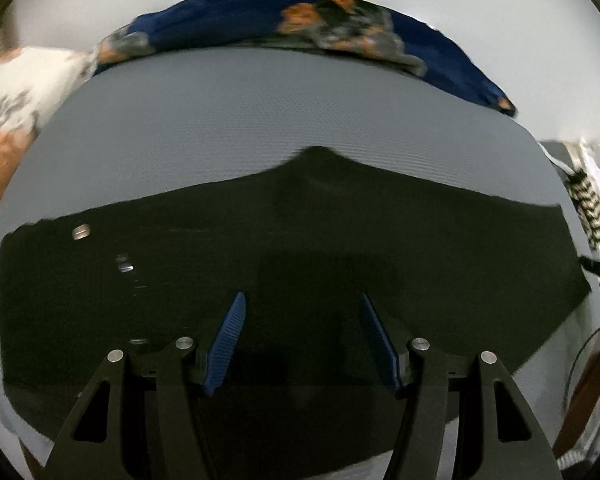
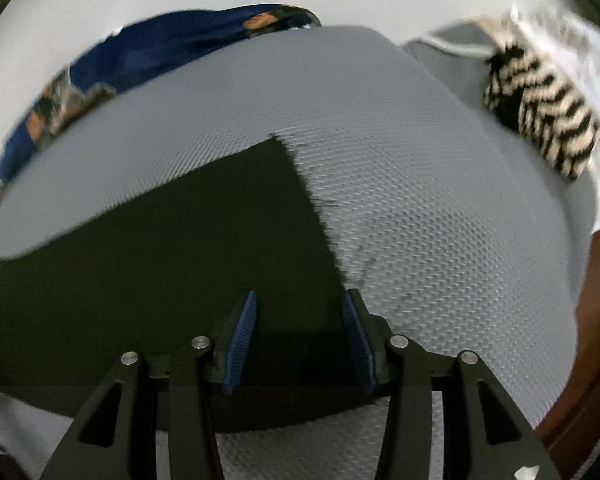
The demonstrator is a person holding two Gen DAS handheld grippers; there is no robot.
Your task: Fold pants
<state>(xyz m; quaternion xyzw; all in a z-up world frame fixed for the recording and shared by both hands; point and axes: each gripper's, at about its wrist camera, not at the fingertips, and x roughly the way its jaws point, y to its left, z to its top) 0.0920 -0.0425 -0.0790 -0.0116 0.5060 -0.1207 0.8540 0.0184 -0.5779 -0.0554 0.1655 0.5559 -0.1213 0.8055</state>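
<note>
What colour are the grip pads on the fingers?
Blue ribbed pads on black fingers, clearest in the left wrist view.

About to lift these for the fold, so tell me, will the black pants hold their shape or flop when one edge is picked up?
The black pants lie flat on the grey mat, so they will probably drape and sag. The frayed cut edge may shed threads. The open left gripper and right gripper should lift together.

The pants (image 1: 292,248) lie flat on the mat (image 1: 260,112), with a bundled cloth (image 1: 292,24) behind the mat's far edge.
</note>
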